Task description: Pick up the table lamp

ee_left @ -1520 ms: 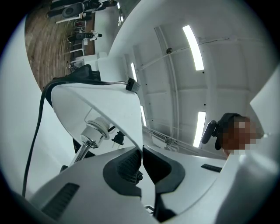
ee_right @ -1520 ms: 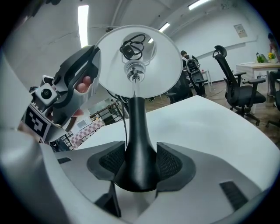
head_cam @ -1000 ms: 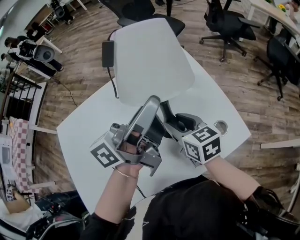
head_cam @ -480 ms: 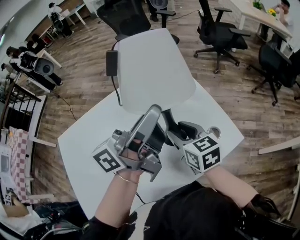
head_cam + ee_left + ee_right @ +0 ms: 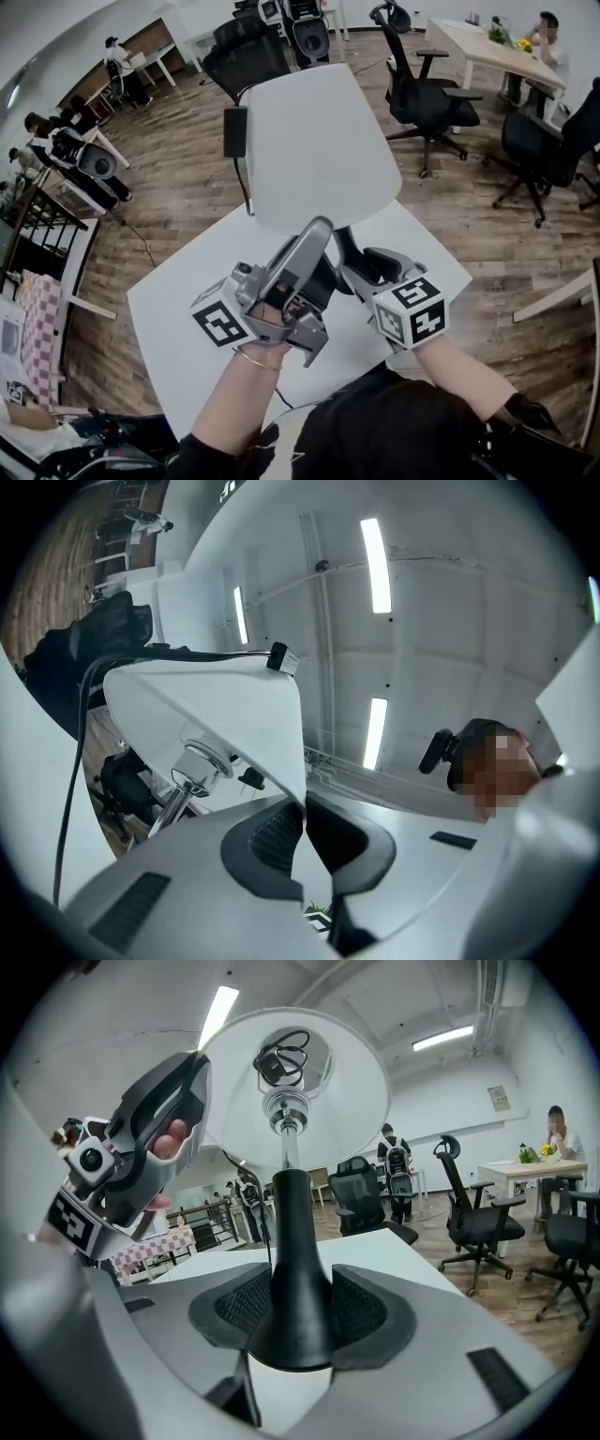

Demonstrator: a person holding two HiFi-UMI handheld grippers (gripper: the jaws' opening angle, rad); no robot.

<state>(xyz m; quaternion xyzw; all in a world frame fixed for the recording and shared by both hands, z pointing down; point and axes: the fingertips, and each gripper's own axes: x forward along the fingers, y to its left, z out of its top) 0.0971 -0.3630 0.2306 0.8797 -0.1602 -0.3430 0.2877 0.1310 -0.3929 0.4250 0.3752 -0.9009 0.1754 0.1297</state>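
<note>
The right gripper's [image 5: 300, 1309] jaws grasp the table lamp's [image 5: 319, 150] black stem [image 5: 296, 1232] while the left gripper's [image 5: 302, 827] jaws pinch its shade [image 5: 225, 714], likely steadying the top-heavy load.

Head view downward; other two close, sharing lamp [image 5: 314, 150].

No legible words, brands or numbers anywhere. On left cube [image 5: 220, 325] and right cube [image 5: 412, 314], only black-and-white square marker patterns, no letters. At two o'clock in the right gripper view, small wall sign [image 5: 500, 1098], too small to read.
</note>
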